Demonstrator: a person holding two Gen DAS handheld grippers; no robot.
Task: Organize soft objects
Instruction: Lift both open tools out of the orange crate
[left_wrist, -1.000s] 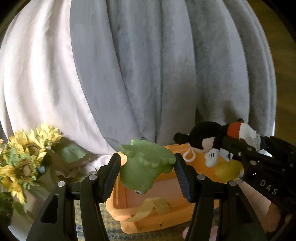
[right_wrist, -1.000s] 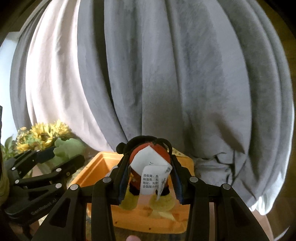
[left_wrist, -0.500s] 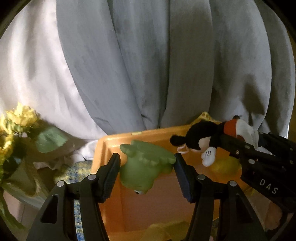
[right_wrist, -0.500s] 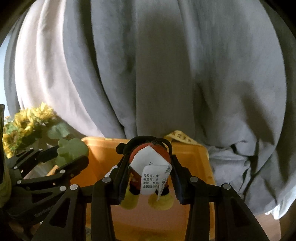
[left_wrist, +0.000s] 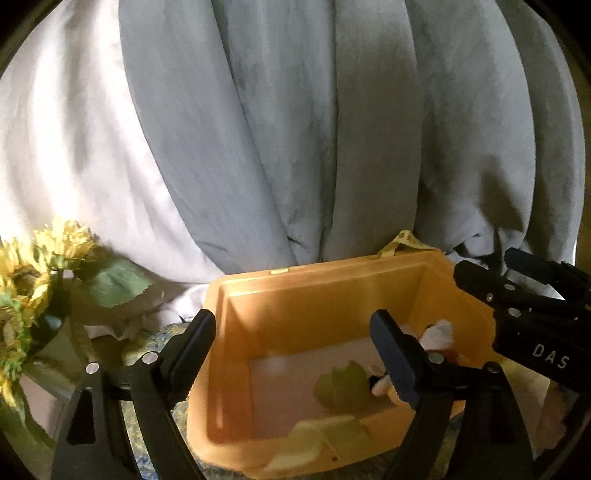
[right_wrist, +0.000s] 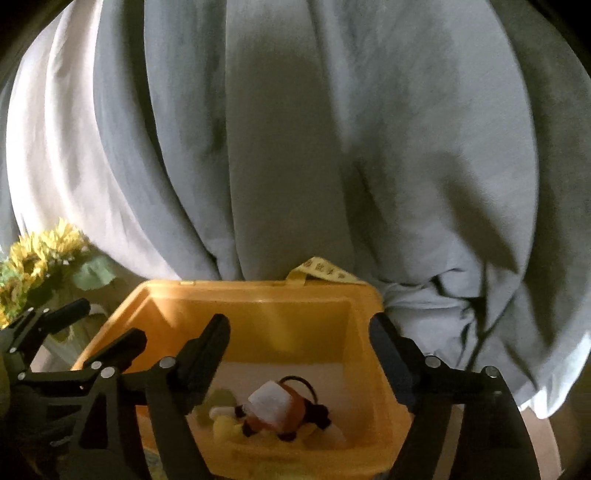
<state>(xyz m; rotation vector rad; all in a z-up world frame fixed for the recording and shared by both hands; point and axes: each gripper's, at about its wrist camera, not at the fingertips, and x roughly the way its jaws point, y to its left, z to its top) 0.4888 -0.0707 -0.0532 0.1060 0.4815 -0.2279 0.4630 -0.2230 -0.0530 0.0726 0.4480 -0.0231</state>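
Both tools (left_wrist: 295, 347) (right_wrist: 299, 343) spread empty above plush toys (right_wrist: 280, 413) inside orange bin (right_wrist: 258, 291).

Left gripper (left_wrist: 295, 350) spread wide, empty; right gripper (right_wrist: 299, 350) likewise

Left claw (left_wrist: 295, 354) spread wide and empty over orange bin (left_wrist: 325, 295), green plush (left_wrist: 341, 386) on bin floor near its right wall, touching black-and-white plush (left_wrist: 436, 334).

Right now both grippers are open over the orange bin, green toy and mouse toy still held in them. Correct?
Not quite. Both grippers, left and right, are open over the orange bin, but hold nothing: the right wrist view shows the mouse toy lying inside, the left wrist view the green toy.
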